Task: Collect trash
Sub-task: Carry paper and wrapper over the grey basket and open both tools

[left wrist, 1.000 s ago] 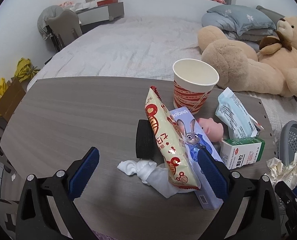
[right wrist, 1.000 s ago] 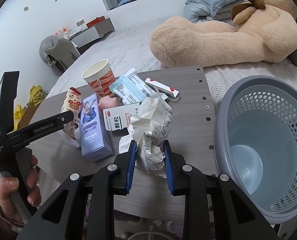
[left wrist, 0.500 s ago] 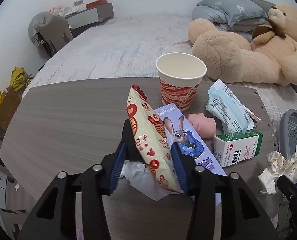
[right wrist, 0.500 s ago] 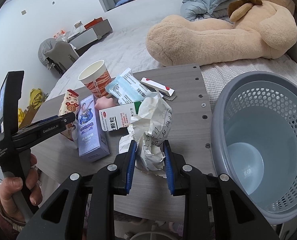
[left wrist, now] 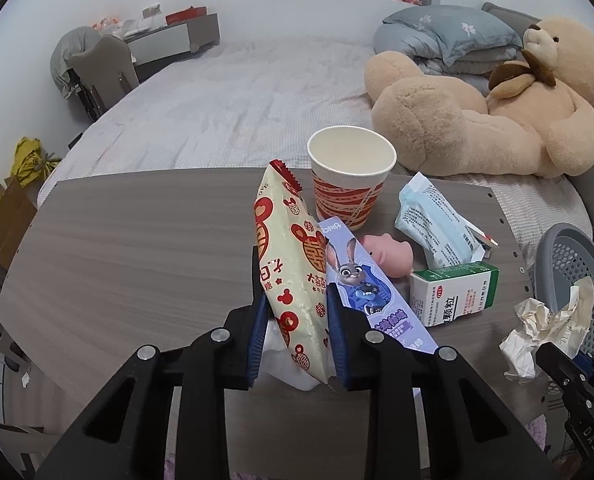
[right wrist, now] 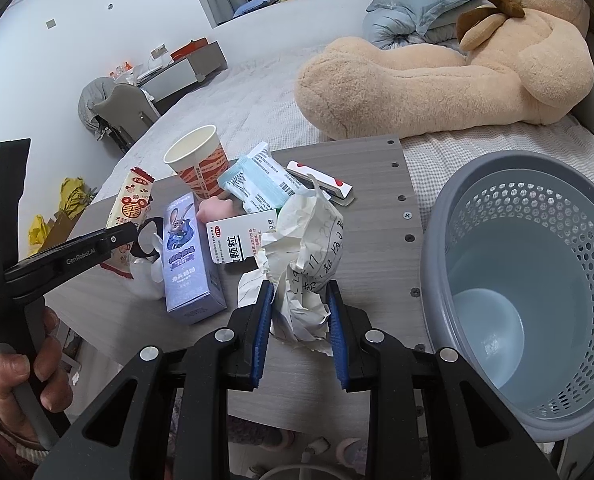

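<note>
A cream snack wrapper with red prints (left wrist: 285, 264) stands tilted on the grey wooden table (left wrist: 137, 248). My left gripper (left wrist: 295, 332) is closing its jaws on the wrapper's lower end, both blue pads against it, with a white tissue (left wrist: 293, 372) underneath. From the right wrist view the same left gripper (right wrist: 131, 236) is at the table's left with the wrapper (right wrist: 131, 208) in it. My right gripper (right wrist: 299, 332) is shut on a crumpled white paper with handwriting (right wrist: 309, 256), near the table's front edge, left of the grey perforated basket (right wrist: 509, 216).
On the table stand a red-patterned paper cup (left wrist: 351, 172), a purple rabbit box (left wrist: 361, 284), a white and green medicine box (left wrist: 455, 292), a blue tissue pack (left wrist: 433, 216) and a pink toy (left wrist: 389, 254). A big teddy bear (left wrist: 485, 112) lies on the bed behind. A hand (right wrist: 17, 376) holds the left gripper.
My left gripper went from wide open to closed around the snack wrapper and moved in slightly. The right gripper kept still, holding the crumpled paper.
</note>
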The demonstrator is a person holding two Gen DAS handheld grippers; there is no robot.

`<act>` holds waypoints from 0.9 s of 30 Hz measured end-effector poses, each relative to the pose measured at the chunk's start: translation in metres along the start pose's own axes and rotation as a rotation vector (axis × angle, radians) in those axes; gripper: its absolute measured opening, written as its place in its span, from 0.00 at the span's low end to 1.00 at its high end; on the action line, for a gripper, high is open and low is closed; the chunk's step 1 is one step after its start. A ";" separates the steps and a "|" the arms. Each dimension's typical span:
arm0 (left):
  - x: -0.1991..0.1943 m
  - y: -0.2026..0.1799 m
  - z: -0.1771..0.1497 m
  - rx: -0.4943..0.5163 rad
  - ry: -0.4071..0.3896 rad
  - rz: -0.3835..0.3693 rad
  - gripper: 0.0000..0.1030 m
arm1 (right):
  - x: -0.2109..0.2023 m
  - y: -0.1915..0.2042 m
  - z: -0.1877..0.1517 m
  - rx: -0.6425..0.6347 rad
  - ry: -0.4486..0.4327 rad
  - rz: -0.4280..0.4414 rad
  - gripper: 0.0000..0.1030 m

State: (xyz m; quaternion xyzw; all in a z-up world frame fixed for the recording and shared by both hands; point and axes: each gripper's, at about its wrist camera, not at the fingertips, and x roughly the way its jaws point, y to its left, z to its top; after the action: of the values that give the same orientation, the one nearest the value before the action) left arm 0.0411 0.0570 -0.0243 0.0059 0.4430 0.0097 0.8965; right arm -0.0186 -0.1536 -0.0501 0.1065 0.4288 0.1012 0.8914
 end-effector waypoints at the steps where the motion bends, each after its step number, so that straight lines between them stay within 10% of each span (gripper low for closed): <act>1: -0.003 -0.001 0.000 0.004 -0.003 -0.003 0.27 | -0.002 0.000 0.000 0.002 -0.003 0.002 0.25; 27: -0.042 -0.109 -0.002 0.191 -0.067 -0.164 0.27 | -0.057 -0.065 0.009 0.072 -0.081 -0.103 0.25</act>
State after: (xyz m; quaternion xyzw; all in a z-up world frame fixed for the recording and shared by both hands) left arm 0.0153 -0.0530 0.0058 0.0552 0.4105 -0.1061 0.9040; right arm -0.0405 -0.2323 -0.0204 0.1203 0.4007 0.0355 0.9076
